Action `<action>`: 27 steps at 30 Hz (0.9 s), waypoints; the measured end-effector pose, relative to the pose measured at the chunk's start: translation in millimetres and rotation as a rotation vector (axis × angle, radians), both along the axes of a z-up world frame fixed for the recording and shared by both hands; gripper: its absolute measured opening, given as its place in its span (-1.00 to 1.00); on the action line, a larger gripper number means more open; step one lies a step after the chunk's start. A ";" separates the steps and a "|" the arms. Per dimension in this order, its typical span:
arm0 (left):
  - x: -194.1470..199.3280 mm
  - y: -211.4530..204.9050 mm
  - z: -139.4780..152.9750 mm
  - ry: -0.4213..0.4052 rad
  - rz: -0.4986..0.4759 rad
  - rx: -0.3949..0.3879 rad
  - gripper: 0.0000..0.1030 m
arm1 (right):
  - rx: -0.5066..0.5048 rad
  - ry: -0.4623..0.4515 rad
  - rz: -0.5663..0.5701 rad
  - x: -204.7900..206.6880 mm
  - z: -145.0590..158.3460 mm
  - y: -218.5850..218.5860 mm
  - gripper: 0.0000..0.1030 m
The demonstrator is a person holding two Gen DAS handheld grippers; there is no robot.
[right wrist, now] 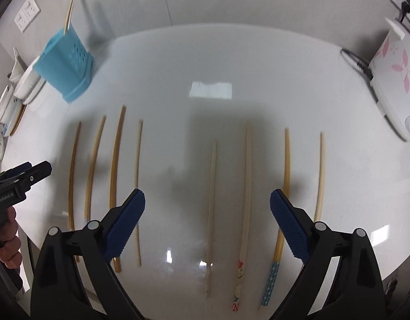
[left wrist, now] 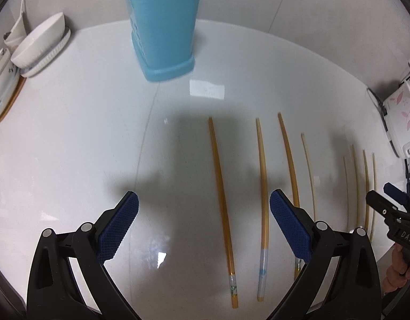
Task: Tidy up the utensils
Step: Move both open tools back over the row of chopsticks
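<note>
A blue utensil holder (left wrist: 163, 29) stands at the back of the white table (left wrist: 71, 138) with a few chopsticks in it; it also shows in the right wrist view (right wrist: 65, 65). Several chopsticks lie in a row on the table. My left gripper (left wrist: 204, 225) is open and empty above the table, with an amber chopstick (left wrist: 222, 205) and another (left wrist: 263, 200) between its fingers. My right gripper (right wrist: 207, 224) is open and empty over a pale chopstick (right wrist: 210, 213) and a patterned-end chopstick (right wrist: 246, 200). A blue-patterned chopstick (right wrist: 280, 213) lies by its right finger.
White bowls and dishes (left wrist: 39, 44) are stacked at the far left. A white appliance with pink flowers (right wrist: 396, 80) stands at the right edge. Wall sockets (right wrist: 26, 13) are on the wall behind. The other gripper shows at each view's edge (left wrist: 391, 208).
</note>
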State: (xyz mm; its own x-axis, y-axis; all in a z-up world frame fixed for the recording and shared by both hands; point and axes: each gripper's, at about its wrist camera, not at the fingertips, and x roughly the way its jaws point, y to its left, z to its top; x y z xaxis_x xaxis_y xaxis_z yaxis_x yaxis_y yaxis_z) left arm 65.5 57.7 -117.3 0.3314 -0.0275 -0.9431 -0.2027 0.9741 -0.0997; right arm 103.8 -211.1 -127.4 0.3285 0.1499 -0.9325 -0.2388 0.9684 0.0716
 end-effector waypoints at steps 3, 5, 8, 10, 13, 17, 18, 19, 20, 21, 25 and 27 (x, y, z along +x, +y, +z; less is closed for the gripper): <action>-4.4 -2.3 -7.8 0.028 -0.010 0.003 0.88 | -0.024 0.059 0.014 -5.8 -14.8 3.7 0.59; -5.7 -4.4 -12.1 0.049 -0.013 0.009 0.88 | -0.034 0.085 0.019 -8.0 -21.4 5.0 0.51; -6.1 -8.3 -20.1 0.079 -0.009 0.023 0.86 | -0.042 0.115 0.019 -9.0 -28.1 6.6 0.41; -6.8 -9.2 -25.1 0.105 0.000 0.017 0.86 | -0.049 0.137 0.016 -10.4 -32.8 3.8 0.32; -8.0 -9.8 -33.4 0.135 0.002 0.026 0.82 | -0.059 0.161 0.015 -10.8 -38.3 4.2 0.21; -8.5 -11.2 -41.8 0.166 0.004 0.044 0.75 | -0.069 0.190 0.004 -11.6 -44.3 3.8 0.09; -7.5 -11.3 -43.0 0.173 0.004 0.046 0.72 | -0.071 0.194 0.002 -11.4 -44.9 3.7 0.04; -7.8 -11.7 -44.5 0.180 0.002 0.048 0.71 | -0.075 0.202 -0.001 -11.0 -46.6 3.4 0.02; -8.0 -11.9 -45.7 0.187 0.001 0.048 0.68 | -0.079 0.207 -0.004 -11.0 -47.5 3.2 -0.02; -8.2 -11.8 -46.6 0.193 0.003 0.051 0.66 | -0.082 0.211 -0.008 -10.9 -48.3 2.9 -0.06; -9.8 -14.5 -49.9 0.226 -0.007 0.059 0.58 | -0.087 0.238 -0.019 -10.6 -52.5 2.0 -0.18; -6.8 -23.0 -51.8 0.234 -0.009 0.058 0.51 | -0.101 0.233 -0.014 -10.3 -52.7 3.9 -0.28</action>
